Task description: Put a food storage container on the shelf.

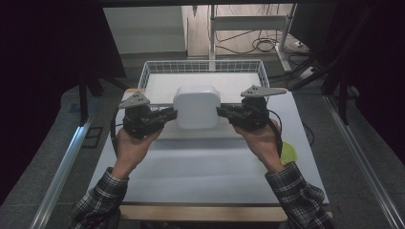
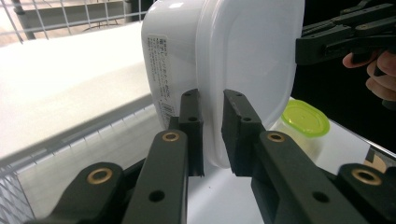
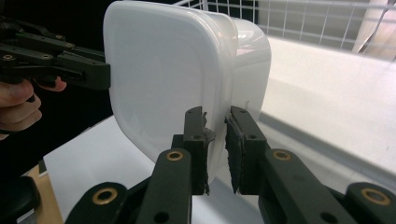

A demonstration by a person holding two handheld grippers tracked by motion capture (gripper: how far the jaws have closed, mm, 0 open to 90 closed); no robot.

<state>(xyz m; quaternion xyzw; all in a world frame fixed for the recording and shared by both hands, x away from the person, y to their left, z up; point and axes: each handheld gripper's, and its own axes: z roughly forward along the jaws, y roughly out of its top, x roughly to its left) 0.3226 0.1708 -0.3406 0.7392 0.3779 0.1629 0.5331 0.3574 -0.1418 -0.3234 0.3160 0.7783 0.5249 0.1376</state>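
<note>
1. So the white, rounded-square plastic container with its translucent lid (image 1: 197, 107) is up off the white table (image 1: 200, 167) right now, carried between both tools and hanging just in front of the white wire basket (image 1: 157, 67) at the far edge.

2. The left hand-held gripper (image 2: 212, 133) has its jaws pinched tight on the lip where lid meets tub; only that thin rim sits between the pads. The right hand-held gripper (image 3: 215, 144) is doing the same on the opposite side, clamped onto the rim. From above you can see them coming in from either side (image 1: 173, 113) and (image 1: 220, 112).

3. Progress, my guess: the pick-up is done and the lift looks solid. What's left is getting it over the basket wall and setting it down on the white liner inside. I'd say roughly halfway. The basket looks empty as far as I can see.

4. There's a second small clear tub with a lime-green round lid (image 2: 303, 119) sitting on the table near the person's right hand, untouched. Could be next in line, can't say for sure.

5. Writing: there's a printed white label with dark text (image 2: 159, 74) down the side of the tub. It's several lines of tiny print, too small and angled for me to read. No brand name I can make out anywhere else.
</note>
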